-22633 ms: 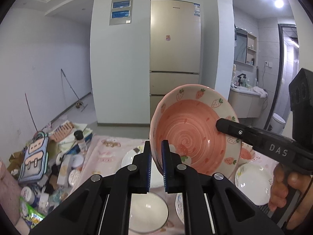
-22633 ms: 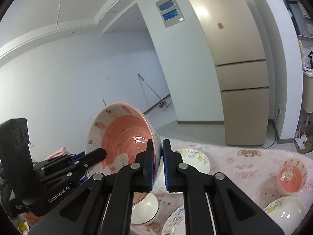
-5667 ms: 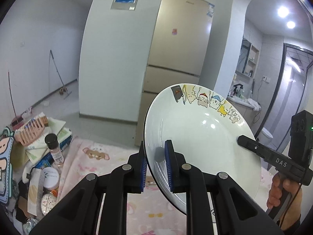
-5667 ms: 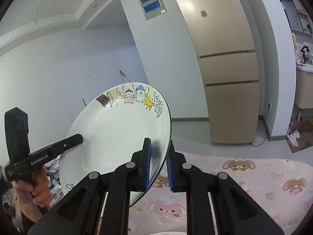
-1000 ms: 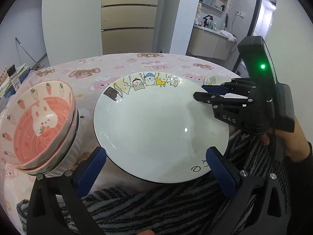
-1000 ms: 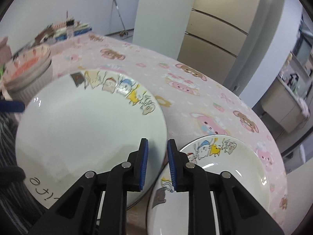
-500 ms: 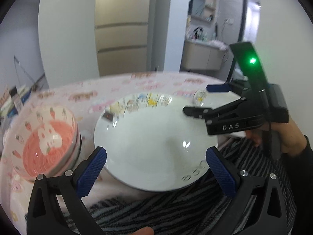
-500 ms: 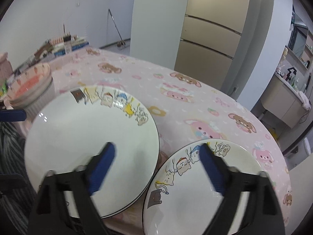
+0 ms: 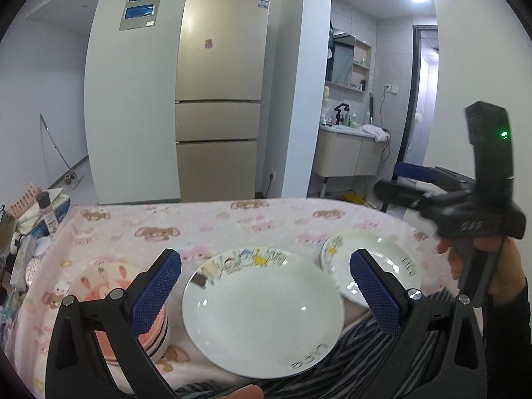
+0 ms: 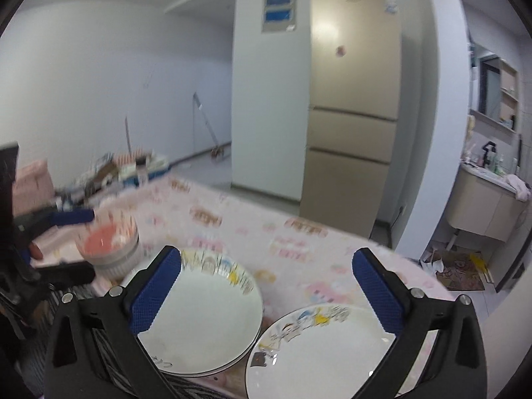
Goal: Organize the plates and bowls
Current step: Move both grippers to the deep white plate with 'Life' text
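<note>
Both the left gripper (image 9: 264,286) and right gripper (image 10: 266,286) are hovering with jaws wide apart, gripping nothing. The white cartoon-rimmed ceramic plate (image 9: 262,309) is overhanging the pink bear-print tablecloth's (image 9: 232,222) near edge; a careless nudge risks tipping it off

Open pink tablecloth (image 9: 272,222) beyond the plates (image 9: 262,302); bowl stack (image 9: 109,299) crowding the left.

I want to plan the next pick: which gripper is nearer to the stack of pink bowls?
Left. The left gripper has one finger overlapping the pink bowls; the right gripper sits across the plate from them.
</note>
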### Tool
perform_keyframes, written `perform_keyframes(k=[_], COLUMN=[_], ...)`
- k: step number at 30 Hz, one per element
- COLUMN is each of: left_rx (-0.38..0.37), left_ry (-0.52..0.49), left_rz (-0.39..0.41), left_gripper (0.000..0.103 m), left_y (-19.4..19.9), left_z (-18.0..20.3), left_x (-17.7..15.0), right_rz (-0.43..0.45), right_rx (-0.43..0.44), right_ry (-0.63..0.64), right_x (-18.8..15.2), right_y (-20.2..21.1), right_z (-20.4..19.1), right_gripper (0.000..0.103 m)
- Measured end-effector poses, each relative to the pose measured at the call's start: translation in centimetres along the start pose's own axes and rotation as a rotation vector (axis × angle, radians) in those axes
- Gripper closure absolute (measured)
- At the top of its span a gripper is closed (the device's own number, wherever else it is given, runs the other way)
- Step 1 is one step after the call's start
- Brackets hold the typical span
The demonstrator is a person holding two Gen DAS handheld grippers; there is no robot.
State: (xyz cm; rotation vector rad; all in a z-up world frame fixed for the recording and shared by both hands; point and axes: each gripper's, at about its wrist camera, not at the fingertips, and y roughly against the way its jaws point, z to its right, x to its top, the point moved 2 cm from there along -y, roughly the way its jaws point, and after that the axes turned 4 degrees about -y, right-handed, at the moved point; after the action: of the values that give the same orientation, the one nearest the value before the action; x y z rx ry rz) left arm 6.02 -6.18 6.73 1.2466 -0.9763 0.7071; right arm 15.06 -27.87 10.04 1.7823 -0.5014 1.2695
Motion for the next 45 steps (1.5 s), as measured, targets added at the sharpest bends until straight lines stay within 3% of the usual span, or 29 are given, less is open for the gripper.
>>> perform_keyframes(k=[6, 13, 20, 26, 29, 32, 34, 37, 43, 45], left_rx=[-0.034, -0.089, -0.092, -0.181, -0.155, -0.188, -0.135, -0.121, -0.08, -0.077], left_ry=[0.02, 0.015, -0.036, 0.024, 0.097, 0.144, 0.143, 0.179, 0.245, 0.274], left_rz=[-0.018, -0.071, -0.176, -0.302, -0.317, -0.364, -0.37, -0.402, -0.452, -0.477], left_gripper=[0.0, 0.0, 0.0, 0.0, 0.0, 0.001, 0.002, 0.004, 0.015, 0.024], left_y=[-0.6, -2.3, -4.6, -7.6, -8.3, -8.8, -9.1, -9.9, -11.1, -11.8], left_z=[1.9, 5.1, 9.2, 11.2, 11.6, 12.3, 12.6, 12.7, 13.5, 13.8], left_x=[2.3, 3.1, 2.1, -0.1, -1.7, -3.0, -3.6, -4.2, -5.5, -6.0], right_rz=[0.025, 0.011, -0.059, -0.126, -0.162, -0.187, -0.199, -0.218, -0.287, -0.305], right_rx=[-0.002, -0.07, -0.082, -0.098, -0.11, -0.117, -0.122, -0.116, -0.075, -0.051], right_ry=[-0.056, -0.085, -0.189, -0.236, -0.259, -0.282, -0.293, -0.302, -0.32, -0.324], right_x=[1.4, -0.7, -4.3, -7.0, -8.5, -9.5, -10.1, -10.6, -11.7, -12.0], right_y=[4.3, 6.6, 6.1, 5.2, 4.8, 4.2, 4.0, 3.4, 0.9, 0.0], right_z=[2.3, 5.8, 10.2, 12.4, 13.8, 15.0, 15.4, 16.0, 16.8, 16.9], right_gripper=[0.0, 0.0, 0.0, 0.0, 0.0, 0.0, 0.0, 0.0, 0.0, 0.0])
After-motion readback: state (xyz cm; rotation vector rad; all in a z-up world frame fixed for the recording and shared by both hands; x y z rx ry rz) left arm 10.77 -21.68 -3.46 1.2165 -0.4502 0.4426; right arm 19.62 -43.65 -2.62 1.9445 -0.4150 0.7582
